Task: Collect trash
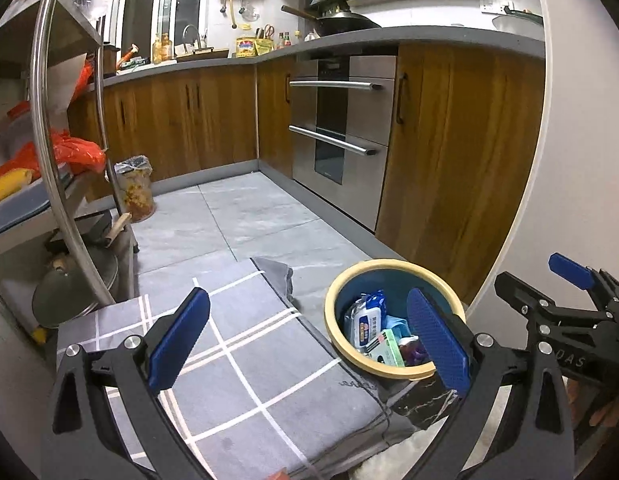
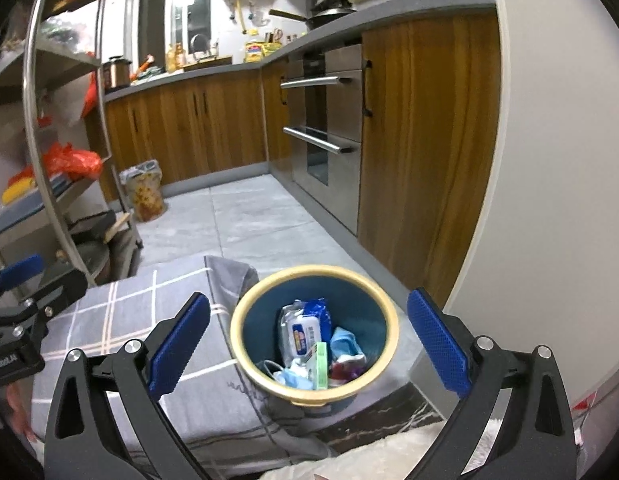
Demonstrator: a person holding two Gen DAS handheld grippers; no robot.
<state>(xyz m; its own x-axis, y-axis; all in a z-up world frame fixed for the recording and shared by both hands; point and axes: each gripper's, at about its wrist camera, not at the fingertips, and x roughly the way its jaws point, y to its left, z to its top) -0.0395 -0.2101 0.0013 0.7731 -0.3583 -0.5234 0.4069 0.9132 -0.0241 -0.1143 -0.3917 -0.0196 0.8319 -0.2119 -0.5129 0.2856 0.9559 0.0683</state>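
A blue bin with a cream rim [image 2: 245, 344] [image 1: 335, 332] stands on the kitchen floor by a grey checked mat [image 1: 237, 364] [image 2: 149, 352]. Inside lie a wet-wipe pack [image 2: 303, 332] [image 1: 363, 322], a green box [image 2: 320, 366] [image 1: 387, 350], a crumpled face mask [image 2: 285, 374] and other wrappers. My right gripper [image 2: 309, 344] hovers open above the bin, nothing between its blue pads. Over the mat, my left gripper [image 1: 309, 342] is open and empty too, its right finger in front of the bin. Each gripper shows at the edge of the other's view.
Wooden cabinets [image 1: 461, 152] and a steel oven [image 1: 341, 136] line the right side. A white wall edge [image 2: 549, 200] stands close on the right. A metal shelf rack [image 1: 69, 184] with bags and pans is at the left; a lined bin [image 1: 135, 188] sits beyond it.
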